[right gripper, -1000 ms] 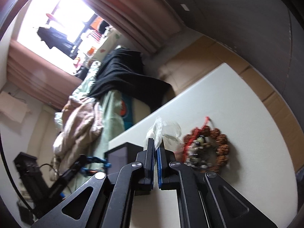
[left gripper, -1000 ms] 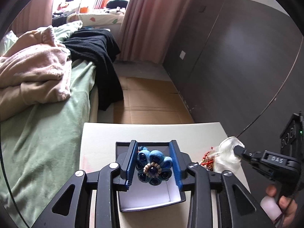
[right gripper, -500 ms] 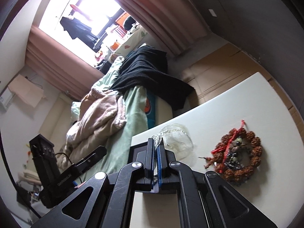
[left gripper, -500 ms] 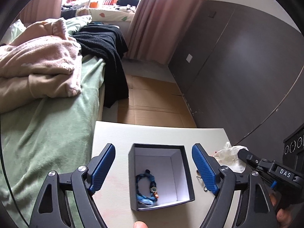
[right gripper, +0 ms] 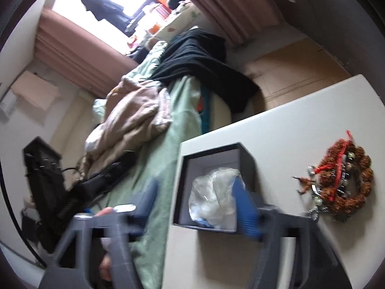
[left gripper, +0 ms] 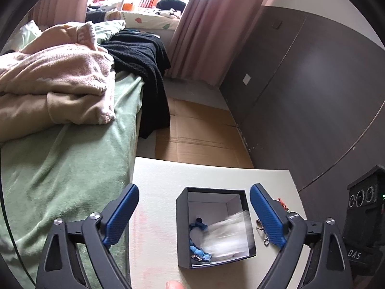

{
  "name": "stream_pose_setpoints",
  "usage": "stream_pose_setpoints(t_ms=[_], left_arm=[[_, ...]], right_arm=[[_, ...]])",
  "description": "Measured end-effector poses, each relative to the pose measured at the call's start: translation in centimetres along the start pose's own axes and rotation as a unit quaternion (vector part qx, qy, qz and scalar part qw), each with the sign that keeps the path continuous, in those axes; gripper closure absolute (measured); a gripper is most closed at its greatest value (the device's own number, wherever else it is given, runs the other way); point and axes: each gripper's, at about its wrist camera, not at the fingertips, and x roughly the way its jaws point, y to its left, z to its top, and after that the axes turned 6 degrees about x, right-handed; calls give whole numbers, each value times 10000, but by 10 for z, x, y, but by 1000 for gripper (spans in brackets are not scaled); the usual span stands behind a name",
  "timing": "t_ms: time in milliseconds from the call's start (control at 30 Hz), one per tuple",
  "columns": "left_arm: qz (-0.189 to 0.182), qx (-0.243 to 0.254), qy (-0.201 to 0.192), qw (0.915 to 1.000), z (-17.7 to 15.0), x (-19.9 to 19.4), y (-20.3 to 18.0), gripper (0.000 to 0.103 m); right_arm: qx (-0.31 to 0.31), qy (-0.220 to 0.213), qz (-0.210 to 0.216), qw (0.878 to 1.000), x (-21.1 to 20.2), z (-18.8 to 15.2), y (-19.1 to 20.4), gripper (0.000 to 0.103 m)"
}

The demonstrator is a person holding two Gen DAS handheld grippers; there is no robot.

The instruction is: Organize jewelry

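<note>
The right gripper (right gripper: 195,204) had just been opening, nothing pinched; the left gripper (left gripper: 193,214) was spread wide. The plastic pouch (right gripper: 213,197), inside the box (right gripper: 243,159) ahead, was judged light, crinkly and slippery, best pinched at a gathered fold.

box (left gripper: 216,226) sits on the desk (left gripper: 192,175), near its edge toward the bed (left gripper: 60,163). in the box: fabric bracelet (left gripper: 198,243) at its left side, plastic bag (left gripper: 228,236) to its right. bead bracelet (right gripper: 346,175) lies on the desk right of the box, apart from it. cardboard (left gripper: 202,130) on the floor beyond the desk.
</note>
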Motion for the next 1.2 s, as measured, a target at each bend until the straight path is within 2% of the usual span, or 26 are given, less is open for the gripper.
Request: stream_pose_setpoints(t_ms=[133, 467, 867, 1067, 1200], left_arm=[[-39, 48, 12, 10000, 0, 1, -4, 6], [-217, 398, 104, 9989, -6, 8, -40, 6], [-634, 765, 95, 9950, -15, 24, -96, 7], [-727, 1125, 175, 9908, -23, 35, -129, 25], [-703, 1458, 316, 9863, -33, 45, -151, 45]], right_arm=[[168, -140, -97, 9997, -16, 7, -15, 32], [764, -432, -770, 9932, -55, 19, -63, 32], [1270, -560, -1056, 9847, -86, 23, -106, 32], [1554, -575, -1145, 9795, -99, 24, -126, 32], [1658, -597, -1097, 9782, -108, 24, -133, 32]])
